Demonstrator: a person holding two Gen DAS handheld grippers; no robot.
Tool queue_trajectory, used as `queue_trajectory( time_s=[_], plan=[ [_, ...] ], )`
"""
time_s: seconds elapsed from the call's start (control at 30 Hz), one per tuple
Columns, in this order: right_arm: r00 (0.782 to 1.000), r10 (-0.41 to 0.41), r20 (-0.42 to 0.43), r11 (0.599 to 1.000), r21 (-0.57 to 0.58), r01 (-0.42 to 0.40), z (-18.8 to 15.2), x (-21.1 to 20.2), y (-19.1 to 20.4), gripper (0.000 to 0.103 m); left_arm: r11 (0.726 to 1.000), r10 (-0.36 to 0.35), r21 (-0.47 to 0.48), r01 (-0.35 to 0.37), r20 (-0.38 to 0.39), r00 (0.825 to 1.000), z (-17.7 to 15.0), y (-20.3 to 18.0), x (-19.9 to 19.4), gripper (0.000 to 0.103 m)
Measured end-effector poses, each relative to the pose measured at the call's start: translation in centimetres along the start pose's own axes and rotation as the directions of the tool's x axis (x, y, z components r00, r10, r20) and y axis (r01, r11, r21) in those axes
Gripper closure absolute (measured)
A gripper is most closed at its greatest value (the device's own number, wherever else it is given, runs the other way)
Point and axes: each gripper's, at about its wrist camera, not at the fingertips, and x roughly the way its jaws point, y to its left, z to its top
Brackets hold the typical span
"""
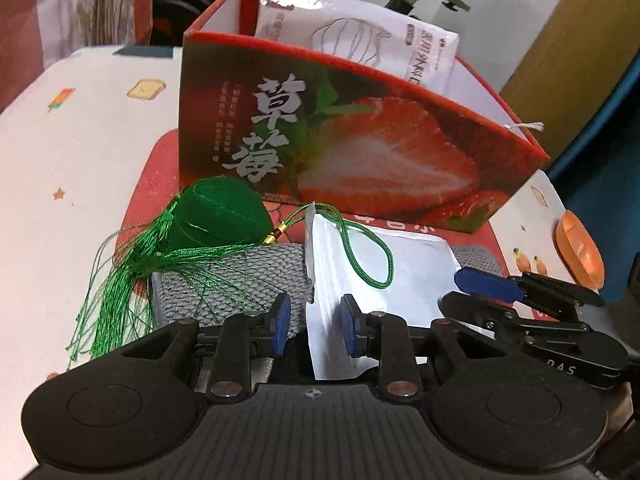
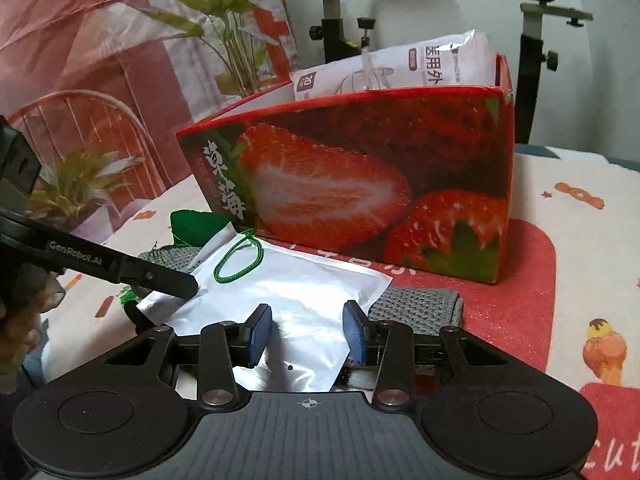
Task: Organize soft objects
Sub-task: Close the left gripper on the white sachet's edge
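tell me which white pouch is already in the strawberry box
The printed pouch standing in the box. The plain foil pouch lies outside, on the grey cloth.

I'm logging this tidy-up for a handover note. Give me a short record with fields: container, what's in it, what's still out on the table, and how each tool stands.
container: strawberry box, open top, standing on a red mat
in box: white packet, upright
on table: silver pouch lying on a grey cloth; green tassel charm, its cord loop on the pouch
left tool: open, astride the pouch's edge
right tool: open, over the pouch
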Motion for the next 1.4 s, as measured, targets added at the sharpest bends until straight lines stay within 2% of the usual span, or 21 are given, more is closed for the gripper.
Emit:
queue_trajectory(
  time_s=[0.23, 0.37, 0.5, 0.6, 0.77, 0.87, 1.03, 1.2, 1.3, 1.4],
  plan=[
    [1.000, 0.007, -0.010, 0.999, 0.049, -0.006, -0.5, -0.4, -0.5, 0.066, 0.998, -0.005, -0.057, 0.005, -0.002, 1.000, -0.2, 0.6, 0.3, 0.073],
    [0.999, -0.036, -0.008, 0.995, 0.088, 0.037, -0.9, -0.9, -0.4, 0.068, 0.998, -0.021, -0.055, 0.022, 0.028, 0.999, -0.9, 0.8, 0.3, 0.072],
    [0.997, -0.059, -0.041, 0.985, 0.161, 0.065, -1.1, -1.0, -0.4, 0.068, 0.996, -0.035, -0.086, 0.039, 0.050, 0.998, -1.4, 1.2, 0.1, 0.073],
    [0.995, -0.082, -0.058, 0.974, 0.206, 0.092, -0.8, -0.7, -0.4, 0.068, 0.999, -0.028, -0.037, 0.030, 0.064, 0.998, -1.7, 1.0, -0.2, 0.073],
    [0.992, -0.089, -0.087, 0.954, 0.279, 0.110, -0.2, -0.1, -0.5, 0.062, 0.997, -0.071, -0.028, 0.073, 0.075, 0.995, -2.1, 1.6, -0.2, 0.073],
    [0.992, -0.092, -0.091, 0.938, 0.325, 0.117, 0.1, 0.3, -1.0, 0.062, 0.993, -0.102, -0.056, 0.107, 0.080, 0.992, -2.4, 2.2, -0.2, 0.073],
    [0.982, -0.150, -0.114, 0.940, 0.291, 0.177, 0.8, 0.9, 0.3, 0.067, 0.986, -0.146, -0.073, 0.151, 0.070, 0.987, -2.5, 2.4, -0.3, 0.074],
    [0.986, -0.121, -0.116, 0.945, 0.292, 0.150, 0.5, -0.1, 1.6, 0.070, 0.975, -0.205, -0.072, 0.211, 0.074, 0.976, -2.9, 2.1, -0.9, 0.074],
    [0.986, -0.119, -0.116, 0.947, 0.284, 0.147, 0.2, -0.8, 2.1, 0.070, 0.985, -0.170, -0.018, 0.171, 0.063, 0.984, -3.3, 1.0, -1.3, 0.074],
    [0.987, -0.116, -0.114, 0.943, 0.300, 0.145, -0.2, -1.3, 2.0, 0.073, 0.985, -0.173, -0.020, 0.174, 0.052, 0.984, -3.7, 0.7, -1.5, 0.074]
  ],
)
